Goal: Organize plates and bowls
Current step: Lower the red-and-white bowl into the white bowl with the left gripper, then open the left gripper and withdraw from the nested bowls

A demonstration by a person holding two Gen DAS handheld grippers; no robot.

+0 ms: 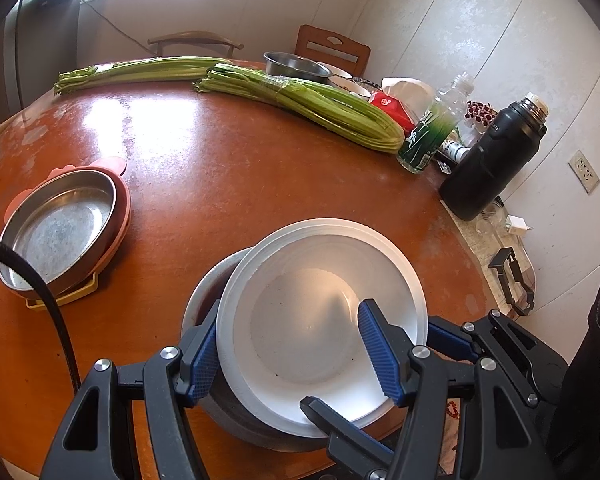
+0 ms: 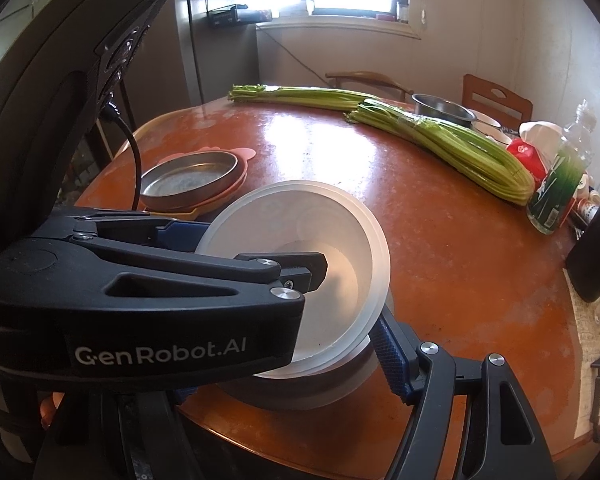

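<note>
A white bowl leans tilted inside a grey metal bowl near the table's front edge. My left gripper is shut on the white bowl, one blue pad on its outer left wall and the other inside it. In the right wrist view one of its fingers reaches into the bowl. My right gripper straddles the metal bowl's near side, with one pad against the bowl's right flank. Its other finger is hidden behind the left gripper.
A steel pan rests on pink and yellow plates at the left. Celery bundles, another steel bowl, a plastic bottle and a black flask line the far and right side of the brown table.
</note>
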